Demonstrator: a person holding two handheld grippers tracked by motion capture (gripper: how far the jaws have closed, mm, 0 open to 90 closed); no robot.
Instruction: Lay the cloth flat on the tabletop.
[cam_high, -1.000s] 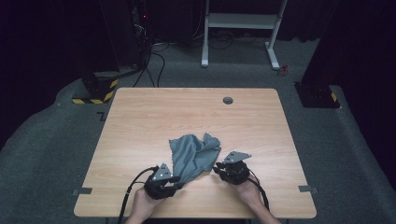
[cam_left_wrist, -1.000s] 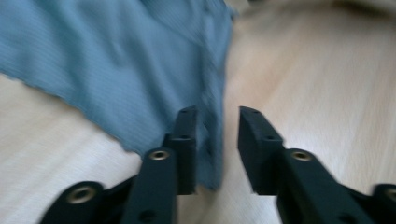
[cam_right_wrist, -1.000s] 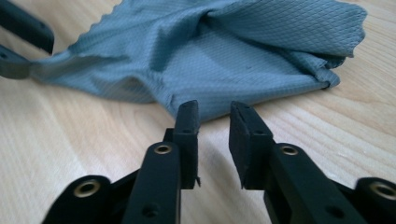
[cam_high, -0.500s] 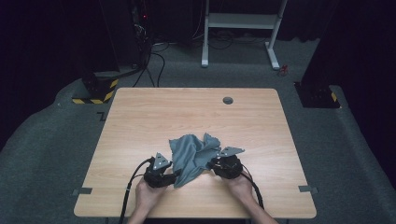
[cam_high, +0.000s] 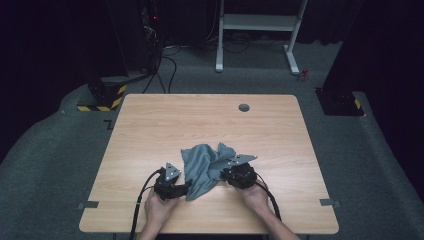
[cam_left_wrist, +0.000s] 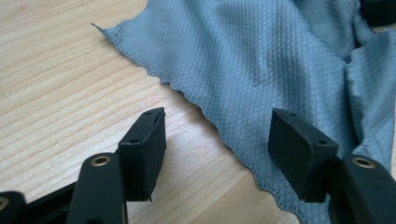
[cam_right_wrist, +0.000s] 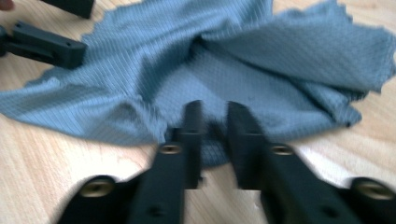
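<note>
At the near edge of the table (cam_high: 150, 125), the two hands have drawn a little closer to the cloth (cam_high: 202, 167) than a second ago: the left gripper (cam_high: 181, 187) has slid inward along the near side to the cloth's left hem, and the right gripper (cam_high: 226, 175) has moved in over the cloth's right side. The left gripper's jaws have just been opening. In the left gripper view they stand wide apart over the wood, the cloth's wavy hem (cam_left_wrist: 219, 135) running slantwise through the gap, the left pad (cam_left_wrist: 144, 149) over bare table and the right pad (cam_left_wrist: 299, 149) over the fabric; neither pad presses on it. The right gripper's jaws stand close together with a narrow gap, and in the right gripper view a dark fold of cloth (cam_right_wrist: 215, 128) sits at the tips; whether the pads pinch it cannot be told, as that view is blurred.

The left hand (cam_high: 157, 207) and the right hand (cam_high: 255, 195) come in from the near edge, each wrapped around its gripper, both grippers low and angled inward toward each other.

Beyond and between the fingertips the cloth lies rumpled on the table, grey-blue with a fine diamond weave, its far right corner folded over. Farther still is a round grommet (cam_high: 244, 107) near the table's far edge.
</note>
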